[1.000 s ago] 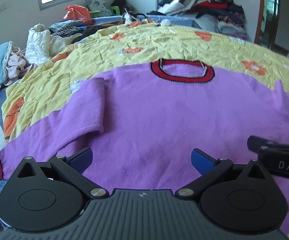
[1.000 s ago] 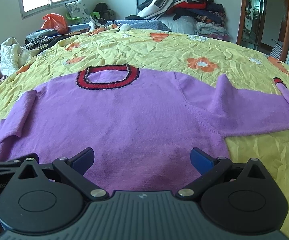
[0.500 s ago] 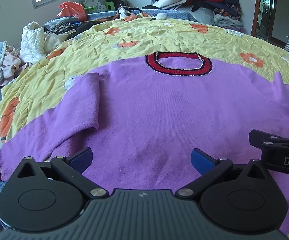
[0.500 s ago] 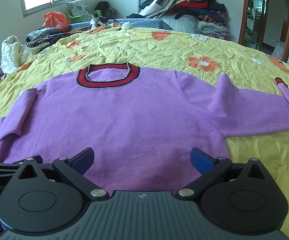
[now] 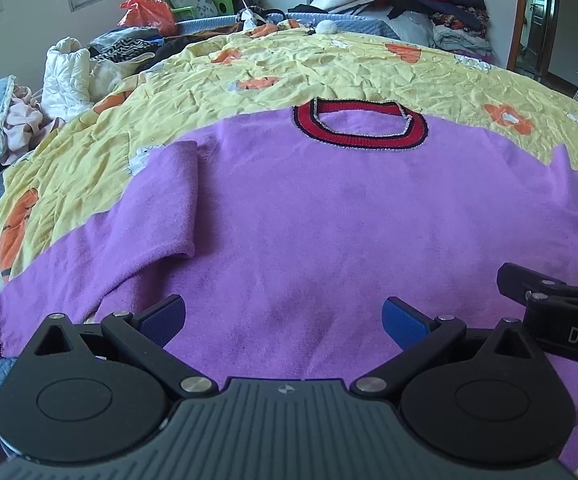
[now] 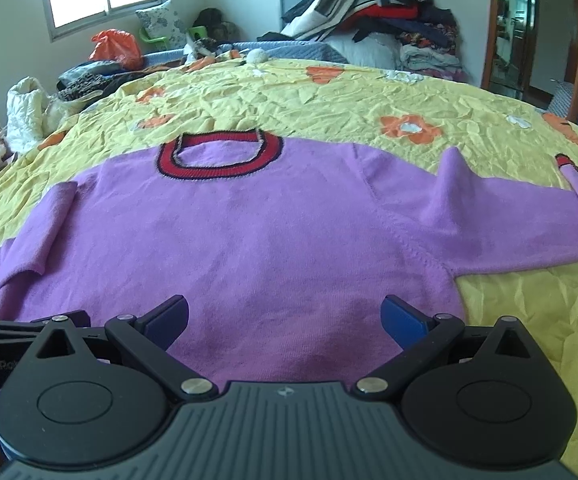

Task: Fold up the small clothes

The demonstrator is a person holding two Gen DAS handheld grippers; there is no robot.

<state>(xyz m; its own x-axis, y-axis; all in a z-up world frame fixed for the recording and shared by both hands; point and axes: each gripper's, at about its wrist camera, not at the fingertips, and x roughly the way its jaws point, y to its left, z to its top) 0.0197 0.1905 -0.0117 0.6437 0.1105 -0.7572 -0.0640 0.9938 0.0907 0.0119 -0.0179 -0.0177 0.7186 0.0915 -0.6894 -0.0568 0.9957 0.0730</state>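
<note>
Now the purple sweater (image 5: 329,220) lies flat and face up on the yellow flowered bedspread (image 5: 329,76), with its red collar (image 5: 359,128) on the far side. Both the left gripper (image 5: 285,318) and the right gripper (image 6: 285,318) are above its lower hem, jaws spread wide and holding nothing. One sleeve (image 5: 169,204) is bent over; the other sleeve (image 6: 529,216) lies spread out to the side.
</note>
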